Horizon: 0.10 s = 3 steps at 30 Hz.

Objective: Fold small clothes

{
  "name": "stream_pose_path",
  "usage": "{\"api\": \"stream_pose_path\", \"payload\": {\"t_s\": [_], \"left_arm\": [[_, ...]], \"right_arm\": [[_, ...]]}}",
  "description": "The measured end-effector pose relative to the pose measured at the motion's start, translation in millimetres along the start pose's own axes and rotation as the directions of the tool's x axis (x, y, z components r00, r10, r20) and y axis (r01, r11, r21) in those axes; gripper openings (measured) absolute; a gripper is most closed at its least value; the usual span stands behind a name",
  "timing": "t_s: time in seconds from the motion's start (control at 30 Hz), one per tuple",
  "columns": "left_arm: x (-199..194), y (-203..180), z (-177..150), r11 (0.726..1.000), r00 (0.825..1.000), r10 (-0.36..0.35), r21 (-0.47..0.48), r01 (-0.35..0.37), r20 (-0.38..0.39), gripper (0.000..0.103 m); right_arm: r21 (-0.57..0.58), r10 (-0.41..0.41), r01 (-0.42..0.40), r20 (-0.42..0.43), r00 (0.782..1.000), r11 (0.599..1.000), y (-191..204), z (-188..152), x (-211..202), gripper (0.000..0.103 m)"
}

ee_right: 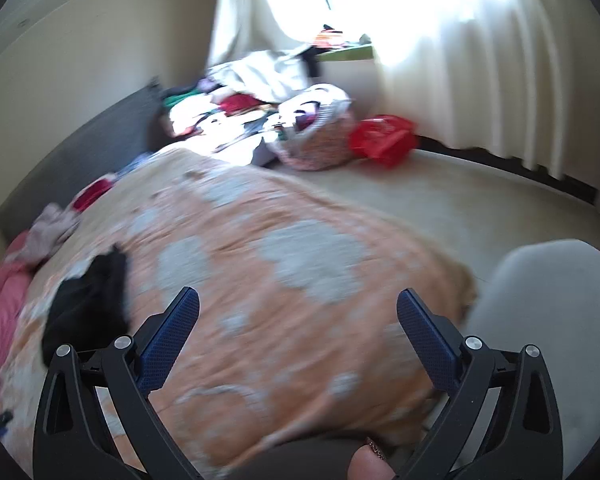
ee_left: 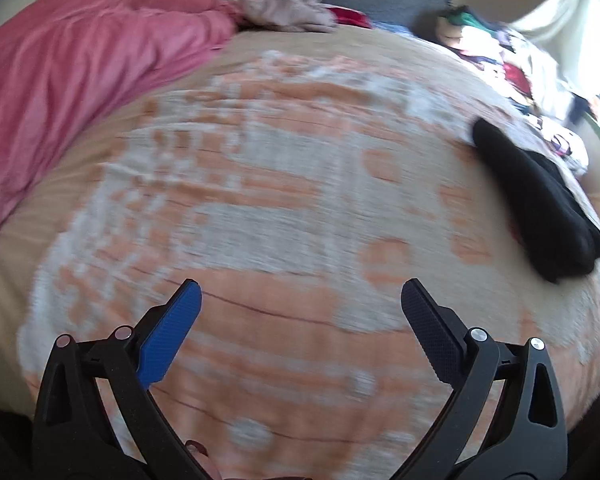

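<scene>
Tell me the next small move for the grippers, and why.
Probably bring the right gripper over to the black folded garment lying on the orange-and-white patterned bedspread: both grippers are open and empty, the left gripper included.

Left claw [ee_left: 300, 292] and right claw [ee_right: 298, 300] both gape empty.

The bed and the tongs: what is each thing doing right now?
Left tongs: open, holding nothing.
Right tongs: open, holding nothing.
Black garment: lying on the bedspread, not held.
Orange bedspread: spread over the bed.
Pink blanket: bunched up at the bed's edge.
Clothes pile: heaped, unfolded, past the bed.
Red bag: on the floor, crumpled.
</scene>
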<state>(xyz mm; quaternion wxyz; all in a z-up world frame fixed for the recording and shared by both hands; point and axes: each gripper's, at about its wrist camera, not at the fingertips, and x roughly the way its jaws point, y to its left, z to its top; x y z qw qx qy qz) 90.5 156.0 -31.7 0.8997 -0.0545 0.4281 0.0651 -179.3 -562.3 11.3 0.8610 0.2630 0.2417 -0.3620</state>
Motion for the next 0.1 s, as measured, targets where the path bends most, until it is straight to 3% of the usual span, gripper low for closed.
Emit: {"api": "stream_pose_path", "payload": {"t_s": [0.07,0.1], "left_arm": [[13.1,64.7,23.1,0.979,0.984,0.177,-0.100,-0.175,0.008,0.094],[17.9,90.0,31.0,0.961,0.970,0.244,-0.135,-0.242,-0.001,0.094]], "right_arm": [[0.076,-0.184,0.184,-0.010,0.983,0.980,-65.7,11.4,22.4,0.098],[0.107,-0.301,0.304,-0.042,0.953,0.947,-101.1,14.9,35.6,0.098]]}}
